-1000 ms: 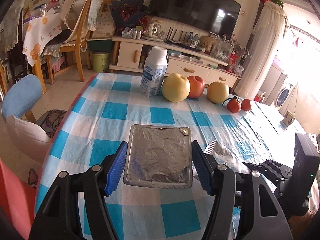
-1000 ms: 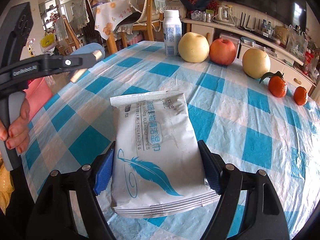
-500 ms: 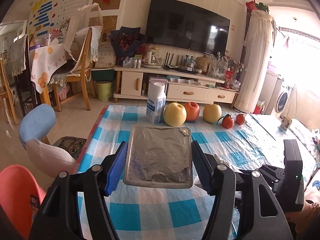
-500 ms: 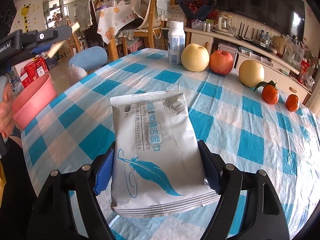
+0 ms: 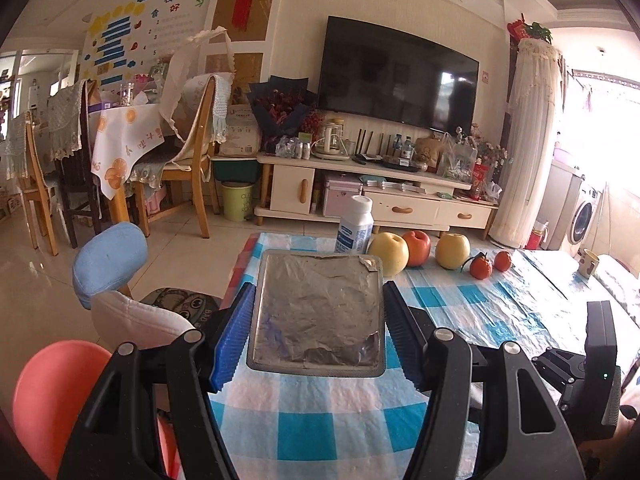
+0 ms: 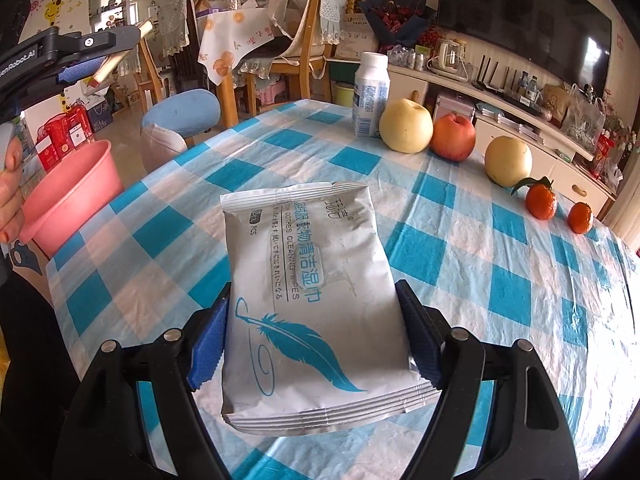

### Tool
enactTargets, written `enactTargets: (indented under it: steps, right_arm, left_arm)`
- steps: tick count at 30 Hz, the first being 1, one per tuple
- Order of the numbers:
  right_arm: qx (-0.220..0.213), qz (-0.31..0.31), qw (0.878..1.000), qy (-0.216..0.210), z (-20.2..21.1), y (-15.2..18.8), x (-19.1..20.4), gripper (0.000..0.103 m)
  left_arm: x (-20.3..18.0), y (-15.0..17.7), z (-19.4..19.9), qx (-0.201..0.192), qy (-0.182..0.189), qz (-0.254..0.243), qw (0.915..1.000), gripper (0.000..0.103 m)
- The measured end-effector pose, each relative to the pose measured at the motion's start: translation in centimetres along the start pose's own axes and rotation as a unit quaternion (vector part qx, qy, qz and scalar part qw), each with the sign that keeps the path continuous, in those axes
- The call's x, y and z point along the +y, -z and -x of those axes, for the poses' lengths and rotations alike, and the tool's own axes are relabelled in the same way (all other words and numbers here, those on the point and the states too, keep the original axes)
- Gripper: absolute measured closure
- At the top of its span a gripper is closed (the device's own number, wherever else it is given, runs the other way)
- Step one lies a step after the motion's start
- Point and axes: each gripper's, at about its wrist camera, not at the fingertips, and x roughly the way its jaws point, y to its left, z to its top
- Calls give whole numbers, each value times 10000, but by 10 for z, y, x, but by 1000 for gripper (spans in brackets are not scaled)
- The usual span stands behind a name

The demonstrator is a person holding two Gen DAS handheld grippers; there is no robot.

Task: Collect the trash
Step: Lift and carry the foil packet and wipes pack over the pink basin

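While we raise both loads off the blue-checked tablecloth (image 6: 460, 240), our left gripper (image 5: 318, 322) pinches the square foil-lidded tray (image 5: 318, 312), our right gripper (image 6: 316, 344) the white wipes packet (image 6: 316, 292); the pink plastic bin (image 6: 72, 196) now shows at nine o'clock, likely our drop-off.

grippers 2: left (image 5: 318, 316), right (image 6: 312, 336) | foil tray (image 5: 318, 308) 1 | wipes pack (image 6: 316, 292) 1 | pink bin (image 6: 72, 196) 1 | bottle (image 6: 370, 94) 1 | pears (image 6: 406, 126) 2 | apple (image 6: 454, 136) 1 | tangerines (image 6: 541, 201) 2 | mug (image 5: 586, 263) 1 | checked table (image 6: 500, 280) 1
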Motion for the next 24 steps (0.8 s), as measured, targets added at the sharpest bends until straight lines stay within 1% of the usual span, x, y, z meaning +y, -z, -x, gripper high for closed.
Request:
enactTargets:
  steps: [9,14,20,24]
  right_arm:
    - [-70,263,9996,-121,2,-19,40,25]
    - [-125,413,9988,-246,1,-33,65,25]
    - [-192,694,9967,-387,-1,-55,96,25]
    - [-279,971,9936,-498,0,-72,122,25]
  left_arm:
    - [44,-4,11,-32,-397,393,9984,39]
    - [66,-5,14,24,-744,591,9955,39]
    - [98,-2,13,238,-1300,777,9882,39]
    - [122,3,13,415,-1714,931,9799,39]
